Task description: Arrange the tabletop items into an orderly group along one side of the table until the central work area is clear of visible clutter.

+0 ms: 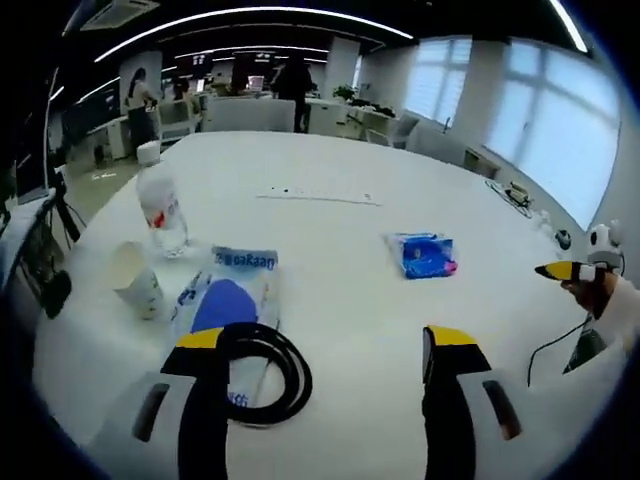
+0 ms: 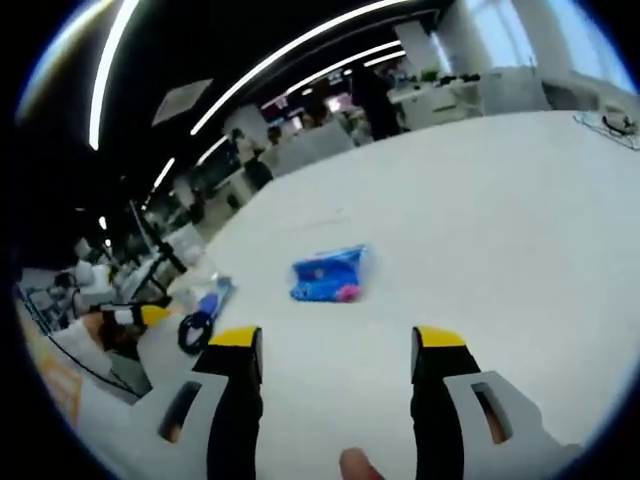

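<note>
A large white table runs away into an open office with ceiling light strips and tall windows.

In the left gripper view, the left gripper hangs low over the near edge of the table, its two black, yellow-tipped jaws spread wide apart and grasping nothing. Just under and ahead of its left-hand jaw lies a coiled black cable, resting partly on a flat clear plastic bag with blue print. Toward the table's left edge, a white paper cup stands just beside the bag, and a clear water bottle with a white cap and a red-marked label stands close behind the cup. Nearer the middle of the table, well apart from that cluster, lies a small blue tissue pack with a pink patch. Farther back, a thin pale strip-like thing lies flat on the table; what it is cannot be told.

At the right edge of this view the right gripper comes in, held by a white-sleeved hand.

In the right gripper view, the right gripper's jaws are likewise spread wide and empty over bare tabletop, with the blue tissue pack ahead of them. The cable, the bag and the left gripper sit off near the far left edge of the table.
</note>
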{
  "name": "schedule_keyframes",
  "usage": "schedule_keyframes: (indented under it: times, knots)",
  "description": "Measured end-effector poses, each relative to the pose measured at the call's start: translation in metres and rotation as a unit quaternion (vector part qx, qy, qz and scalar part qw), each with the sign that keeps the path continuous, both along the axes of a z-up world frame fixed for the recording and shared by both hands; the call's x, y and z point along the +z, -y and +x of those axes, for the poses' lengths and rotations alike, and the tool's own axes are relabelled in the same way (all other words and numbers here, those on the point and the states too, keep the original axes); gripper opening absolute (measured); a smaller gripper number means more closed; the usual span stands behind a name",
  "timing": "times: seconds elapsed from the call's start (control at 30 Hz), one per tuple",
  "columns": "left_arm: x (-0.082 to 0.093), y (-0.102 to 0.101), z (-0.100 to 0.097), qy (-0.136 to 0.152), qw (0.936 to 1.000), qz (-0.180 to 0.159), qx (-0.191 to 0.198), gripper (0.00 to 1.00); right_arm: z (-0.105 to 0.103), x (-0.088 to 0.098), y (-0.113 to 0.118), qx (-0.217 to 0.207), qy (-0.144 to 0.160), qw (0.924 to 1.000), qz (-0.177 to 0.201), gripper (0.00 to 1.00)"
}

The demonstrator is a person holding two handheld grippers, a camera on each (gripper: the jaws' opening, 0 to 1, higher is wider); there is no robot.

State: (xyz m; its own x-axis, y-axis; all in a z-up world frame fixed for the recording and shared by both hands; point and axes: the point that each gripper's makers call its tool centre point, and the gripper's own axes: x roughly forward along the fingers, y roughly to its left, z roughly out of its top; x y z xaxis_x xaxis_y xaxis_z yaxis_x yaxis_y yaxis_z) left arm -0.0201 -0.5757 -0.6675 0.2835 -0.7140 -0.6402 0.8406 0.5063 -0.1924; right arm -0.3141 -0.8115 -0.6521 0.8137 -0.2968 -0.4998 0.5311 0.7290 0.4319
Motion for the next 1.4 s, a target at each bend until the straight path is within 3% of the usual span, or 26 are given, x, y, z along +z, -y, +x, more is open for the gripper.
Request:
schedule_keyframes:
  times: [0.13, 0.3, 0.57, 0.63, 0.73, 0.9, 1.0, 1.17, 1.33, 1.4]
  knots:
    - [-0.008, -0.007, 0.002, -0.013, 0.9997, 0.003, 0.018, 0.79, -0.002, -0.002, 0.002, -0.005, -0.005, 1.0000, 0.003, 0.57]
    - [-0.011, -0.004, -0.002, -0.016, 0.9998, 0.007, 0.010, 0.77, 0.003, 0.002, 0.006, -0.010, 0.004, 0.9999, 0.005, 0.56]
    - [-0.028, 0.006, -0.020, -0.027, 0.9986, 0.025, -0.037, 0.71, 0.004, -0.004, -0.003, -0.008, 0.004, 0.9998, 0.017, 0.53]
    - [-0.043, 0.007, -0.027, -0.039, 0.9954, 0.058, -0.066, 0.68, 0.000, -0.009, -0.006, -0.008, 0.001, 0.9996, 0.026, 0.51]
    - [-0.052, 0.009, -0.023, -0.013, 0.9933, 0.082, -0.080, 0.66, -0.005, -0.011, -0.008, -0.010, -0.008, 0.9995, 0.030, 0.50]
    - [-0.069, 0.003, -0.024, -0.029, 0.9915, 0.098, -0.081, 0.63, -0.016, -0.008, -0.002, -0.040, 0.006, 0.9987, 0.031, 0.49]
    - [-0.077, -0.006, -0.022, -0.014, 0.9859, 0.133, -0.101, 0.60, -0.021, -0.009, 0.001, -0.053, 0.013, 0.9978, 0.036, 0.49]
    - [-0.093, -0.011, -0.016, -0.018, 0.9818, 0.154, -0.109, 0.55, -0.022, -0.013, 0.001, -0.059, 0.005, 0.9975, 0.039, 0.47]
    - [-0.099, -0.015, -0.011, 0.015, 0.9752, 0.174, -0.135, 0.42, -0.015, -0.012, 0.000, -0.052, 0.008, 0.9978, 0.040, 0.47]
    - [-0.100, -0.012, -0.012, 0.012, 0.9759, 0.166, -0.141, 0.34, -0.013, -0.013, -0.001, -0.047, 0.006, 0.9981, 0.039, 0.46]
